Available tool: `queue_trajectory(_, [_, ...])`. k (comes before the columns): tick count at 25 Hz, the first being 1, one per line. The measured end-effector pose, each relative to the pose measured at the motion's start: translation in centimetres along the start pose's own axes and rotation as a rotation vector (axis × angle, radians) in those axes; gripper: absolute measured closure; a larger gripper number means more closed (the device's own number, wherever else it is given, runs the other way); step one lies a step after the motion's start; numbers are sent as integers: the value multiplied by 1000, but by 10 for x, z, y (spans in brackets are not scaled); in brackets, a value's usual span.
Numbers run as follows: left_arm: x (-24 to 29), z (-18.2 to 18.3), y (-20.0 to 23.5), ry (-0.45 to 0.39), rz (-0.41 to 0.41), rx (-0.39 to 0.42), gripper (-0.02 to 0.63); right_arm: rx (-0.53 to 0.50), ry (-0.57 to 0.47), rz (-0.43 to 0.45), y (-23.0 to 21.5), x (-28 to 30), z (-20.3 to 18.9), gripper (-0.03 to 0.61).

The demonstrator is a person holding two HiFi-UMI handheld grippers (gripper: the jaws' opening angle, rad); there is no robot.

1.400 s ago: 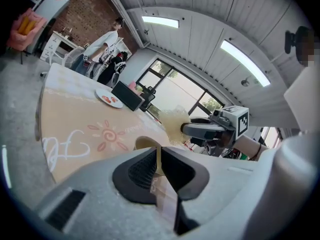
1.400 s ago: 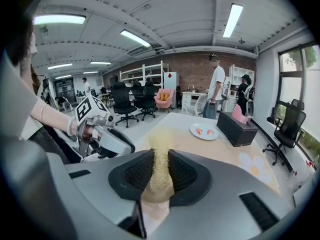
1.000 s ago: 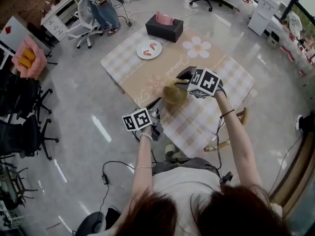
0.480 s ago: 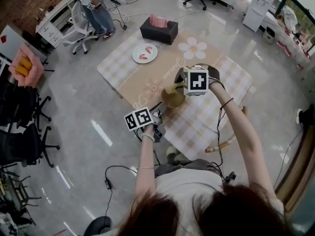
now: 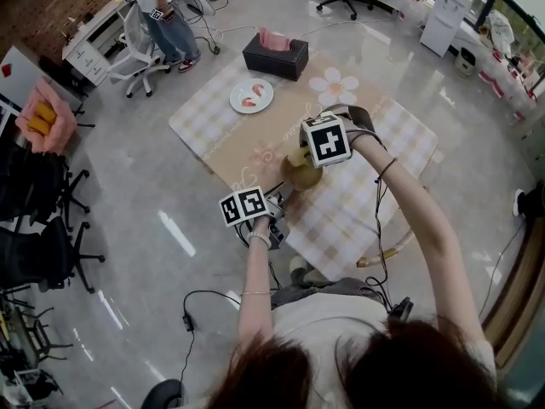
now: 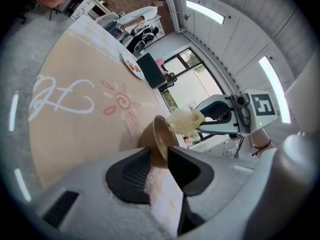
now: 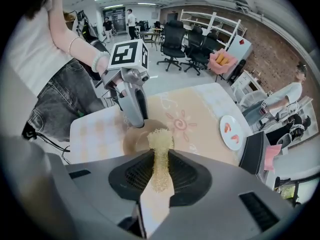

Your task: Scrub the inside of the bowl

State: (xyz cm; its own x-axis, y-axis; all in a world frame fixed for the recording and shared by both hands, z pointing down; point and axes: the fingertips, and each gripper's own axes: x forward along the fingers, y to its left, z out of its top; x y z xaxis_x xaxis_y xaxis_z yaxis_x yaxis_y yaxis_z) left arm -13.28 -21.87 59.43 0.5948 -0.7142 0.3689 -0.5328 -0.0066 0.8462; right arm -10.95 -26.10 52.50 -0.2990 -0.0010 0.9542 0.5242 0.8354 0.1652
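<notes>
A brown bowl (image 5: 300, 175) stands on the low table (image 5: 366, 207) near its front edge. My left gripper (image 5: 271, 211) is shut on the bowl's (image 6: 156, 136) near rim, which runs between its jaws. My right gripper (image 5: 305, 149) is shut on a yellowish scrubbing pad (image 7: 160, 149) whose tip hangs just over the bowl's (image 7: 137, 136) inside. From the left gripper view the pad (image 6: 184, 121) sits at the bowl's far rim, with the right gripper (image 6: 202, 118) behind it.
A white plate (image 5: 251, 95) with pink pieces and a dark tissue box (image 5: 274, 54) stand at the table's far side. A person stands by office chairs (image 5: 140, 32) beyond. A wooden chair (image 5: 387, 250) juts out under the table's near right edge.
My right gripper has swung left and down with the pad, from beside the bowl to over its inside. The left gripper has kept its hold on the rim.
</notes>
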Motion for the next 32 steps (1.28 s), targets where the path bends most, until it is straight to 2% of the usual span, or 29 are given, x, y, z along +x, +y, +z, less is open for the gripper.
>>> queue_trajectory(11, [0, -1, 4, 11, 17, -64, 514, -127, 123, 65, 3, 15, -2, 500])
queue_trajectory(19, [1, 1, 5, 13, 47, -94, 523, -128, 113, 64, 1, 15, 4, 500])
queue_trajectory(24, [-1, 4, 5, 3, 67, -89, 561, -145, 130, 67, 1, 15, 2, 500])
queue_trajectory(32, [2, 6, 3, -3, 59, -93, 561, -169, 162, 73, 1, 18, -5, 500])
